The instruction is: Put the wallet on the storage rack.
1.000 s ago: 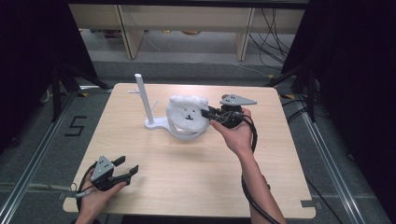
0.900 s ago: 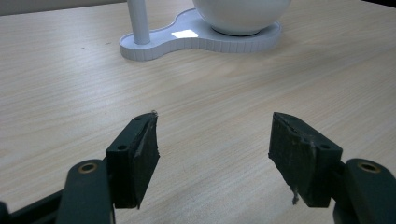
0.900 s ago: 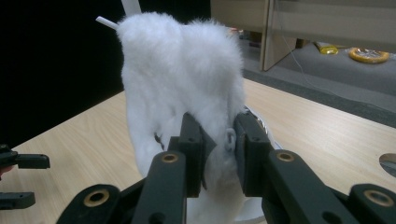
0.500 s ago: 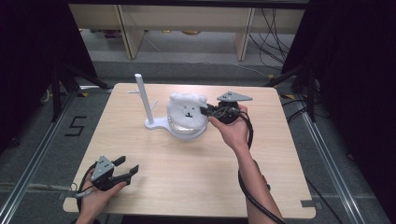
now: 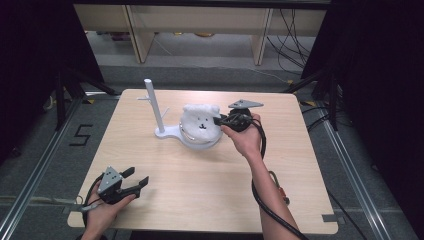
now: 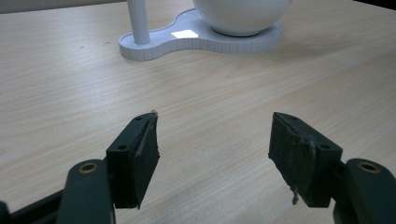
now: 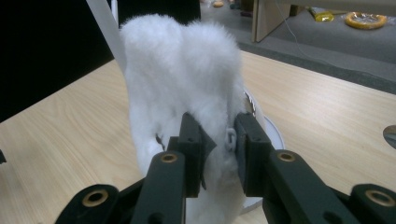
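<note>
The right gripper (image 5: 218,120) pinches the side of a fluffy white bear-faced cover (image 5: 200,122), its jaws clamped on the fabric. The cover sits over a white globe on a stand (image 5: 170,133) with an upright post, near the middle of the table's (image 5: 210,200) far half. The left gripper (image 5: 137,178) rests at the near left corner, jaws spread wide with nothing between them, well apart from the stand.
</note>
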### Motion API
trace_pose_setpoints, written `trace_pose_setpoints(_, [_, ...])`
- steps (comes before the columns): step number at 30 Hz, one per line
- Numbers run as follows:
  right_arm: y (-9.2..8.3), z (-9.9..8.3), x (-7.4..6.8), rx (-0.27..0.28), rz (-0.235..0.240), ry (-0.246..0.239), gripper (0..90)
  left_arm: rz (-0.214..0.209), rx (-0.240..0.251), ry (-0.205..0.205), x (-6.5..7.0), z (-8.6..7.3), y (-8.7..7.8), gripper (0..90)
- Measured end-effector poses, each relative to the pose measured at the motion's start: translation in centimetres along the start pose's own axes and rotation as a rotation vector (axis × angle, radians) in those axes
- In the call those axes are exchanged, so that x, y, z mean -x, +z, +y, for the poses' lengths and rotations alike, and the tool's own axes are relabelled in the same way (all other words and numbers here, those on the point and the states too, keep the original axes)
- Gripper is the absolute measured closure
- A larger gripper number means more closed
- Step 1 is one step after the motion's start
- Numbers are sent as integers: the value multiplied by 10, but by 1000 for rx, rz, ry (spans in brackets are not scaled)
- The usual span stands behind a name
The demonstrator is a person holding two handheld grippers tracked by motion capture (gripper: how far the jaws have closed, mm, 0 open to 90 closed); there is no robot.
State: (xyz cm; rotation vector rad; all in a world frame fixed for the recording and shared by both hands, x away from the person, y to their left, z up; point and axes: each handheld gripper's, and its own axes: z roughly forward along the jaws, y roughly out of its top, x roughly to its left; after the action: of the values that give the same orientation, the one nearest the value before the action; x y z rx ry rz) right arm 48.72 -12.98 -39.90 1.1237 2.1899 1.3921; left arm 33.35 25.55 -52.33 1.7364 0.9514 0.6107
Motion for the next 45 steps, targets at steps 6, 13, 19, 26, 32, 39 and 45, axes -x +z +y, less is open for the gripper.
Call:
trace_pose_setpoints(6, [9,-1,-1,-48,-19,6,749,-3,5,-1,0,0,0,320])
trace_pose_setpoints(13, [17,-1,3,-66,-53,-16,733,1,0,-5,0,0,-1,320])
trace_pose_setpoints(19, [25,2,0,-102,-121,-57,730,7,-7,-14,1,0,-2,319])
trace_pose_setpoints(26, [33,3,-2,-136,-168,-92,730,7,-3,-17,0,0,-2,317])
trace_pose_setpoints(32, [38,3,1,-134,-176,-122,721,7,-4,-17,1,0,-2,315])
trace_pose_setpoints(39, [36,5,1,-119,-186,-117,591,7,0,-23,1,0,-2,308])
trace_pose_setpoints(45, [23,8,-1,-102,-185,-50,460,-8,12,-12,0,0,1,301])
